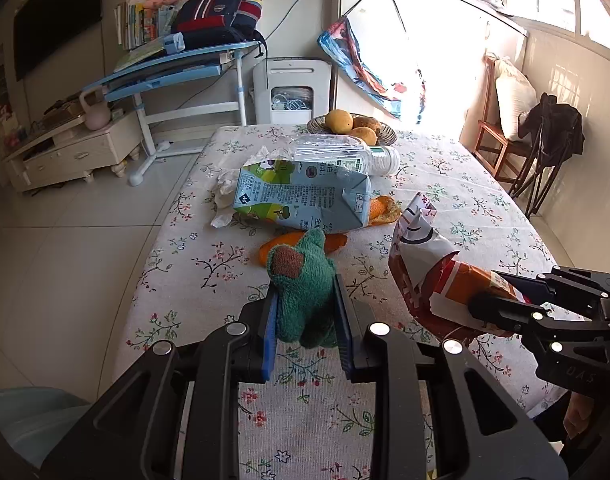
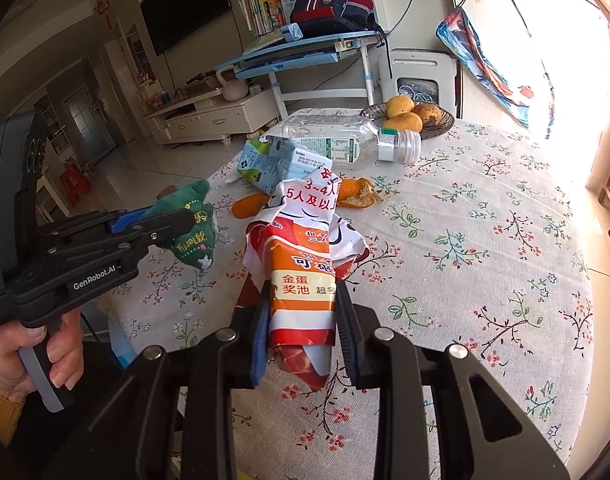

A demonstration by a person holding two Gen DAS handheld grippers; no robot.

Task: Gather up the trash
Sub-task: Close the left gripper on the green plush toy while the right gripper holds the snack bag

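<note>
Left wrist view: a green plush toy (image 1: 303, 292) is clamped between the blue pads of the left gripper (image 1: 305, 300), held above the floral tablecloth (image 1: 445, 184). At 12 o'clock from the toy, an orange peel (image 1: 271, 250) is seen on the cloth, and beyond it a flattened milk carton (image 1: 301, 196) with white tissue (image 1: 225, 192) at its 9 o'clock. A clear plastic bottle (image 1: 345, 158) lies on its side behind the carton, and a fruit bowl (image 1: 351, 126) stands at the far edge. At 3 o'clock, a crumpled orange-and-white flyer (image 1: 429, 268) is pinched by the right gripper (image 1: 501, 296). Right wrist view: the left gripper (image 2: 177, 220) with the toy (image 2: 189, 228) appears at 9 o'clock, gripped by a hand (image 2: 33, 356); the flyer (image 2: 301, 264) is clamped in the right gripper (image 2: 303, 320) at centre, above the table
</note>
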